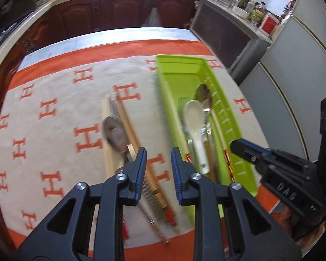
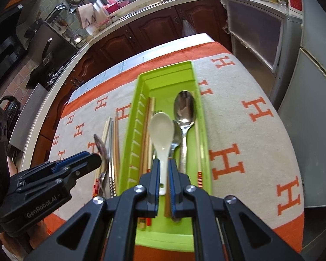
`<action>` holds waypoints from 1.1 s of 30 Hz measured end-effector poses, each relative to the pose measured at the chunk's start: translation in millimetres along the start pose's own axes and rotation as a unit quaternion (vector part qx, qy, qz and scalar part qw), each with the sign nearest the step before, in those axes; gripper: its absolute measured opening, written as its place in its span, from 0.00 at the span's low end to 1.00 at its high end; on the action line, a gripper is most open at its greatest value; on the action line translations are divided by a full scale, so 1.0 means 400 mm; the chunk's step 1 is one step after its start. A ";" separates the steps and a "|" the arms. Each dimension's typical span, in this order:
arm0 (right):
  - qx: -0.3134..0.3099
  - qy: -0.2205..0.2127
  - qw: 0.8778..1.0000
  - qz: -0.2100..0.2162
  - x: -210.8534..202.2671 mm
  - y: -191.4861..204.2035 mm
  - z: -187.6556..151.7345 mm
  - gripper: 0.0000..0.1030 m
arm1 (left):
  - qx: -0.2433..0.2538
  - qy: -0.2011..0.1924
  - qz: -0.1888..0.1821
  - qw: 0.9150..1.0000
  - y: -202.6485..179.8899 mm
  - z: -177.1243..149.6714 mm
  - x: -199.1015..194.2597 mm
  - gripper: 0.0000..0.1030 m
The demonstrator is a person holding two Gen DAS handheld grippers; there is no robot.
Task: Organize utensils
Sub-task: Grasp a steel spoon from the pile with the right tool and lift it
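A white spoon (image 2: pixel 162 128) lies in the green tray (image 2: pixel 203 130), bowl toward 12 o'clock, its handle pinched between the fingers of the right gripper (image 2: pixel 163 169) at 6 o'clock. Just beside it, at 3 o'clock, lie two metal spoons (image 2: pixel 184 108), with chopsticks (image 2: pixel 148 126) along the tray's 9 o'clock side. The tray rests on a cream cloth (image 2: pixel 239 113) with orange letters. Outside the tray at 9 o'clock, more chopsticks (image 1: pixel 128 121) and a spoon (image 1: pixel 115 133) lie on the cloth. The left gripper (image 1: pixel 158 158) hovers over them, fingers slightly apart, nothing between them.
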State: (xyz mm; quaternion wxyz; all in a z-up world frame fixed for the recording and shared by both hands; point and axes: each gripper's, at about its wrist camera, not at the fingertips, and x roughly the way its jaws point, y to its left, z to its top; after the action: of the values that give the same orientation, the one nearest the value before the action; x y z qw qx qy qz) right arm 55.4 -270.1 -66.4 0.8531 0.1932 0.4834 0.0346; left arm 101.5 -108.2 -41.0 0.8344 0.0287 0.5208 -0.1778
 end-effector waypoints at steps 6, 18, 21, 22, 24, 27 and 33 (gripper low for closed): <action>-0.036 0.013 0.999 0.017 0.014 0.090 -0.013 0.07 | -0.038 -0.002 0.042 0.998 0.131 -0.061 -0.050 0.20; -0.098 0.047 0.993 0.034 0.103 0.251 -0.012 0.07 | -0.136 -0.004 0.082 0.987 0.396 -0.165 -0.085 0.33; -0.101 0.053 0.993 0.035 0.140 0.274 0.003 0.07 | -0.144 0.002 0.080 0.986 0.424 -0.177 -0.071 0.33; -0.103 0.054 0.993 0.032 0.153 0.280 0.008 0.07 | -0.146 0.003 0.078 0.986 0.427 -0.179 -0.066 0.33; -0.106 0.056 0.992 0.025 0.184 0.288 0.019 0.08 | -0.147 0.006 0.074 0.986 0.431 -0.181 -0.055 0.33; -0.109 0.060 0.992 0.003 0.222 0.292 0.031 0.16 | -0.144 0.008 0.068 0.987 0.428 -0.181 -0.043 0.33; -0.110 0.063 0.992 -0.005 0.269 0.293 0.037 0.21 | -0.135 0.013 0.058 0.989 0.419 -0.182 -0.019 0.33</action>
State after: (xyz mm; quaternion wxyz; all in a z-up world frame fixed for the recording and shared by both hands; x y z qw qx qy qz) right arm 139.8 -140.1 -104.4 0.8371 0.0932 0.5305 0.0954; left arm 90.7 67.7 -90.5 0.8326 -0.0518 0.5485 -0.0567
